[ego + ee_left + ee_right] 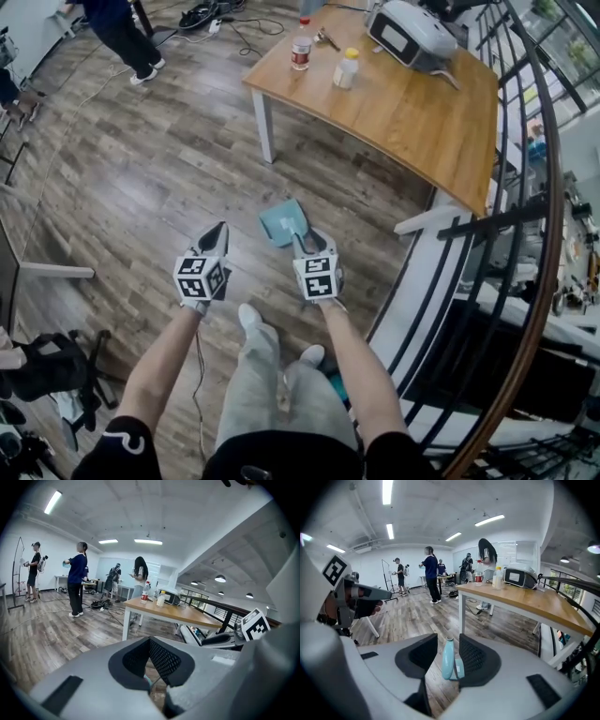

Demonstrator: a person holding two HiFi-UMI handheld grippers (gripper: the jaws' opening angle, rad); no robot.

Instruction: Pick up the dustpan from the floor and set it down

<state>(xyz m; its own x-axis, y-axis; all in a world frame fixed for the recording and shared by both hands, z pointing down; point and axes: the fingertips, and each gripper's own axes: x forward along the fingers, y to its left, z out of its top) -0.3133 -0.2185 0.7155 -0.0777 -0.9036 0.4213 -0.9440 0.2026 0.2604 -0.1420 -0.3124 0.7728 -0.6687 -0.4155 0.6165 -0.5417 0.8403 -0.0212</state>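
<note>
The light-blue dustpan (281,221) lies low over the wooden floor, just ahead of my right gripper (302,240). In the right gripper view its rounded handle (448,660) stands between the jaws of my right gripper (448,640). The handle rests against the right pad (474,660), while floor shows between it and the left pad, so the jaws are open. My left gripper (219,232) hovers to the dustpan's left, apart from it. In its own view the left gripper (150,642) has its pads meeting at the tips, with nothing held.
A wooden table (403,112) stands ahead with a red-labelled jar (300,53), a white bottle (346,68) and a white appliance (410,36). A black railing (525,234) curves along the right. Cables (211,14) and a standing person (127,37) are at the back left.
</note>
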